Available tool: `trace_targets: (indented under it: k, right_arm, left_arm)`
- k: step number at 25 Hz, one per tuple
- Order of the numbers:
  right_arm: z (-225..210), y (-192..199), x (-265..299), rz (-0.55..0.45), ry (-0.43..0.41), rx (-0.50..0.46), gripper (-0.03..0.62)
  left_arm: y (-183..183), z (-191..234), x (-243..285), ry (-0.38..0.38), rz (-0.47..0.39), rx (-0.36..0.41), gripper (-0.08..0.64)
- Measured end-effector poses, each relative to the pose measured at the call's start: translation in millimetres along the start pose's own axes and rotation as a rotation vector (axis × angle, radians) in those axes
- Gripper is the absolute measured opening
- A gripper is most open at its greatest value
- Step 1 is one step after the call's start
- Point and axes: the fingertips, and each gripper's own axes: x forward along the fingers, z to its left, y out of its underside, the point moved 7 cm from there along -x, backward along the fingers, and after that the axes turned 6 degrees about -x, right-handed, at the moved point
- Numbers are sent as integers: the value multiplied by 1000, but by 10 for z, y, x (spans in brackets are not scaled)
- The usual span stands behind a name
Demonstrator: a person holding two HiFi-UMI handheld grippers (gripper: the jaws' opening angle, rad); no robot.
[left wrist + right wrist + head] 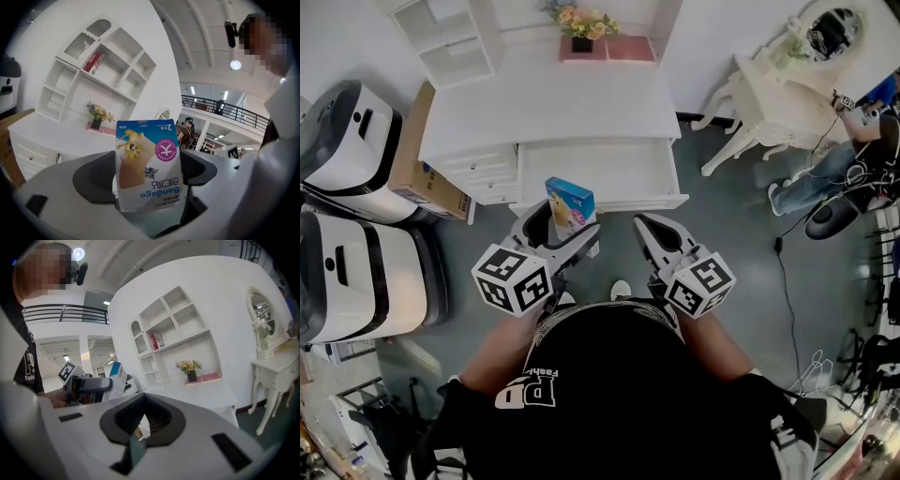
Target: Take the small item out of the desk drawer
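Item: small blue-and-white cardboard bandage box with cartoon print [149,164], upright between the jaws of the left gripper [560,234], which are clamped on its lower part; its lettering reads inverted in the left gripper view. It hangs in front of and above the open white desk drawer [609,169], touching nothing else, so the removal looks essentially done; gripping the bottom leaves most of the box free for setting down. The drawer interior shows bare. Right gripper [649,230]: jaws together, nothing between them, held beside the left one and probably kept free to push the drawer shut. Surroundings: white desk top [553,103] with a potted flower bunch [581,28] and pink tray [609,49] at the back edge; brown cardboard carton [422,159] against the desk's left side; two white-and-black machines [347,141] further left; ornate white dressing table [778,84] to the right, well apart. Obstructions: none between box and desk top.
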Motion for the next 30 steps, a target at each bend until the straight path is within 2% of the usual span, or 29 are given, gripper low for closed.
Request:
trace_targets:
  k: [30]
  right_arm:
    - [11,21,71,7,-14,-8,6]
  left_arm:
    - [-14,14,-1,1,23,24,420]
